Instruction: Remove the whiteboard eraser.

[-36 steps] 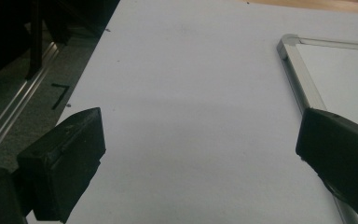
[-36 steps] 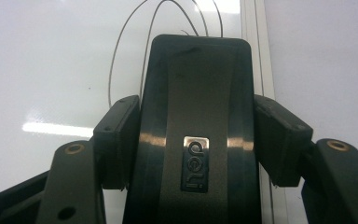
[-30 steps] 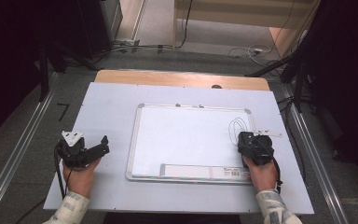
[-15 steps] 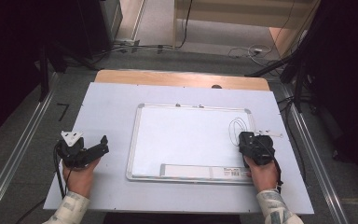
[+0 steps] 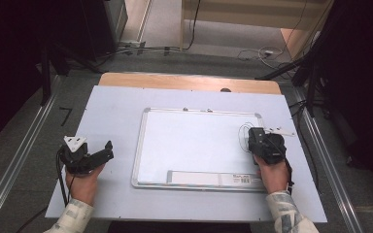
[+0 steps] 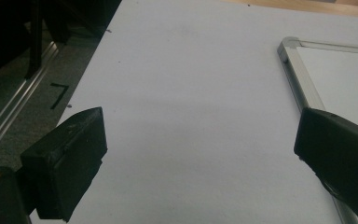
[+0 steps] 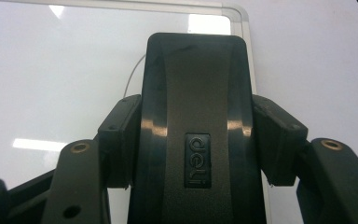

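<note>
Right tongs (image 7: 193,140) clamping eraser (image 7: 196,107), whiteboard (image 5: 194,141), pale tabletop (image 5: 111,111)

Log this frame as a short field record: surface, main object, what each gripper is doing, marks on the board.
surface: pale table top
main object: whiteboard, lying flat
left gripper: open, holding nothing, over the bare table left of the whiteboard
right gripper: shut on a black eraser, at the whiteboard's right edge
marks: thin looping line beside the eraser

White whiteboard (image 5: 194,141) (silver frame), black eraser (image 7: 196,116)
</note>
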{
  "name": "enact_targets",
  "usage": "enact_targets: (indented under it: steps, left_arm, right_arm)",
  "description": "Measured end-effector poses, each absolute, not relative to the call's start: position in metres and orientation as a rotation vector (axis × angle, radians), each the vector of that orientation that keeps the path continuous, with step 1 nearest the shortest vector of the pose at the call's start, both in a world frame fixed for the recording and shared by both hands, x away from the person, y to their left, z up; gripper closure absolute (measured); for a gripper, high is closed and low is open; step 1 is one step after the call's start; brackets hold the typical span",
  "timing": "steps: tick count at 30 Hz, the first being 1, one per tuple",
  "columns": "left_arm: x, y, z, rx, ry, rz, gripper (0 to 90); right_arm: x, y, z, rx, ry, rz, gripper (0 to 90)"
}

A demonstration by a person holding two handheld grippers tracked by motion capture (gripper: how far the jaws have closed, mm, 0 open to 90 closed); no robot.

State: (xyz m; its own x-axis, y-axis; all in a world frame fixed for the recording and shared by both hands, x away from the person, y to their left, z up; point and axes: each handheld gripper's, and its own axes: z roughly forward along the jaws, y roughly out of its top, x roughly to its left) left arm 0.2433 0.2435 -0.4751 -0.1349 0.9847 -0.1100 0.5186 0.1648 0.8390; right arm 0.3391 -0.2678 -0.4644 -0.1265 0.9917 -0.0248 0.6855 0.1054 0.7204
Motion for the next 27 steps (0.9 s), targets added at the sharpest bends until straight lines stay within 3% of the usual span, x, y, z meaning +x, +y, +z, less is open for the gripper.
enact_targets:
  steps: [27]
  left_arm:
    - [0.245,0.245,-0.478,1.436,1.761,0.843,3.0]
  right_arm:
    - [0.376,-0.236,-0.470,1.589,1.951,0.798,37.6]
